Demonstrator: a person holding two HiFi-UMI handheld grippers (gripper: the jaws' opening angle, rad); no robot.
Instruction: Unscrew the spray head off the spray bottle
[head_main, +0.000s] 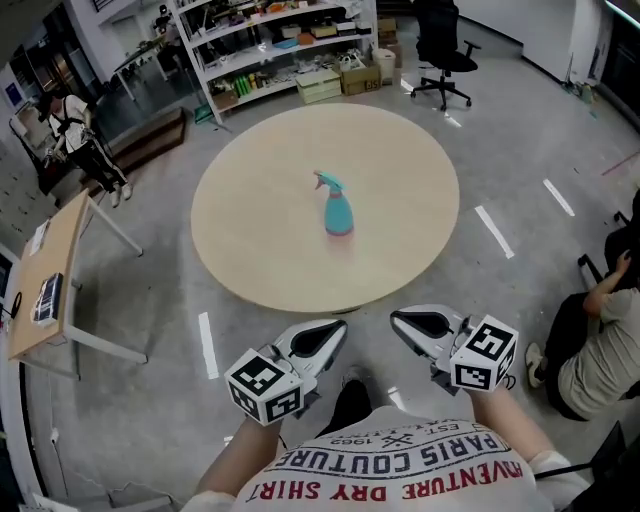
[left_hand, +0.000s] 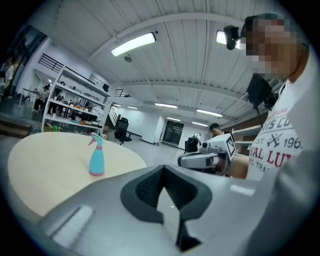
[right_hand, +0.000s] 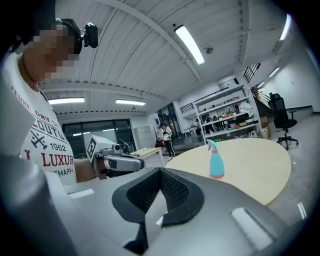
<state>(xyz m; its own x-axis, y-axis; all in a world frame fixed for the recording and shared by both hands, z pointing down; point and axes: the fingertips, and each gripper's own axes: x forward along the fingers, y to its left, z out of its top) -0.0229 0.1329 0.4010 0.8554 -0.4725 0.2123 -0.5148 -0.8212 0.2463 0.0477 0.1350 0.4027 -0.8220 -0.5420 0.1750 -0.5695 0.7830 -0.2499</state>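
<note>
Teal plastic spray bottle (head_main: 338, 214) with a pink spray head (head_main: 326, 182) stands upright near the centre of the round table (head_main: 250, 285), well apart from both grippers.

Head view: left gripper (head_main: 322, 338) and right gripper (head_main: 415, 325) are held off the table's near edge, tips angled inward.

Left gripper view: jaws clenched together, nothing between them. The spray bottle (left_hand: 96, 159) is far off on the table.

Right gripper view: same finding, jaws closed and empty.

Assessment: the approach is not yet made. Recommended: open both grippers and clamp one low on the bottle's body so it cannot tip. Seat the other squarely round the collar beneath the head, then turn.
</note>
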